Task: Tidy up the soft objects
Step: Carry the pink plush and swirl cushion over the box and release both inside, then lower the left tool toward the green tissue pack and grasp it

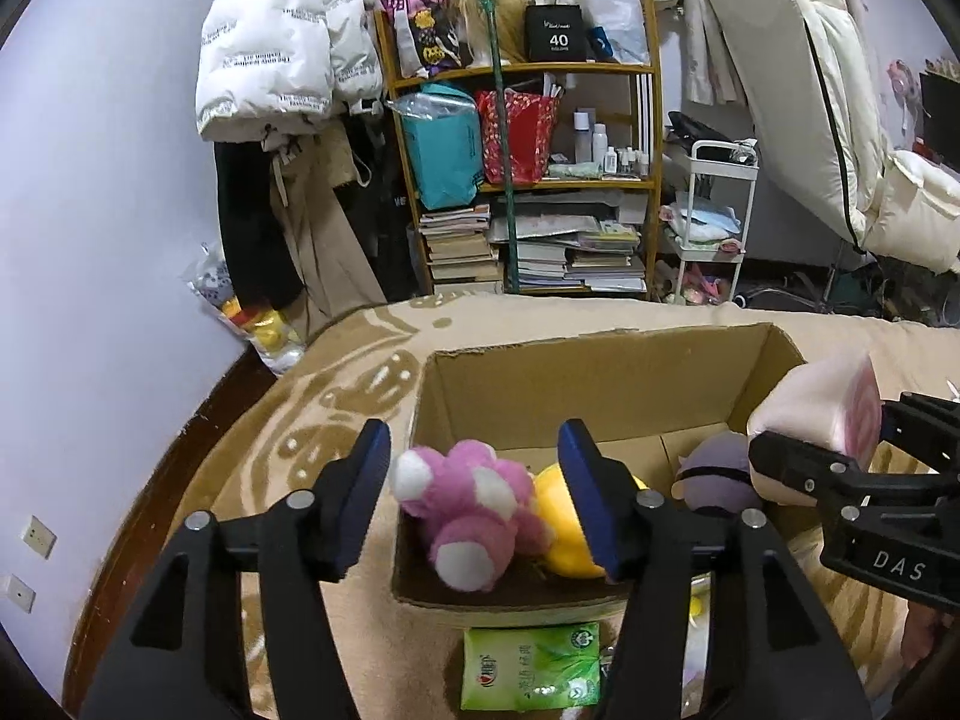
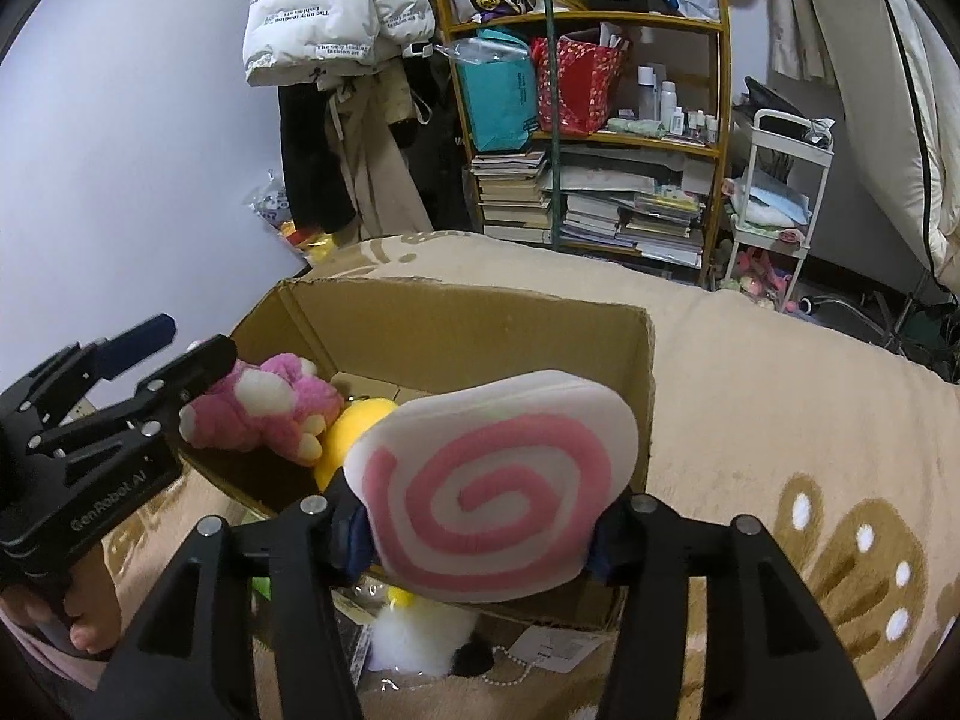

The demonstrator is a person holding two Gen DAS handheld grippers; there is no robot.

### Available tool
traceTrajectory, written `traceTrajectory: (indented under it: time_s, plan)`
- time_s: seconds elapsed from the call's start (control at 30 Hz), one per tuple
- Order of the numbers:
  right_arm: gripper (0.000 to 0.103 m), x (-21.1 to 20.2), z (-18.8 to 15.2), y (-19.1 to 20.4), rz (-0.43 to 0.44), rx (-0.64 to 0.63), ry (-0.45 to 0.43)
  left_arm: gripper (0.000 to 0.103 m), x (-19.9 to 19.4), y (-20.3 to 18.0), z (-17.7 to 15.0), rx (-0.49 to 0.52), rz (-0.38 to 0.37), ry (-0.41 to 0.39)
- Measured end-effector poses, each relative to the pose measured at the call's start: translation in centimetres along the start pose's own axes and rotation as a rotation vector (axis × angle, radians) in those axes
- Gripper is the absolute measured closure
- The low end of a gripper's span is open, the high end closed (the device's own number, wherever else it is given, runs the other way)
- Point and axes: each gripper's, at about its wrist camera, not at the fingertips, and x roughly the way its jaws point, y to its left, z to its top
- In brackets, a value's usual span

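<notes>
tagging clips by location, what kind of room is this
Most likely a lived-in bedroom. A bed under a tan patterned fleece blanket fills the foreground, a wooden shelf unit holds stacked books and bags, and a white puffer jacket hangs against the wall.

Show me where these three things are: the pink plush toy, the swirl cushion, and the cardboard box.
pink plush toy [image 1: 474, 504], left wrist view, on its body.
swirl cushion [image 2: 498, 492], right wrist view, on the pink spiral face.
cardboard box [image 1: 600, 378], left wrist view, on the inner far wall.
</notes>
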Motion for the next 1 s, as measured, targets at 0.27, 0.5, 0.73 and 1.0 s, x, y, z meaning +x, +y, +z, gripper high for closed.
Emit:
traceTrajectory:
  time_s: [0.27, 0.5, 0.73, 1.0]
  plan:
    - [0.012, -1.3, -0.5, 0.0, 0.000, 0.008, -0.042, 0.017, -1.0, 1.1, -0.2, -0.013, 0.038, 0.000]
    - [0.000, -3.0, -0.5, 0.3, 0.001, 0.030, -0.069, 0.009, -1.8, 2.6, -0.4, -0.049, 0.036, 0.012]
    - [0.000, -5.0, -1.4, 0.6, 0.004, 0.040, -0.071, 0.004, -3.0, 2.6, -1.3, 0.001, 0.061, 0.013]
    - [0.000, -5.8, -3.1, 1.5, -0.006, 0.033, -0.039, 0.004, -3.2, 2.1, -2.4, 0.002, 0.020, 0.099]
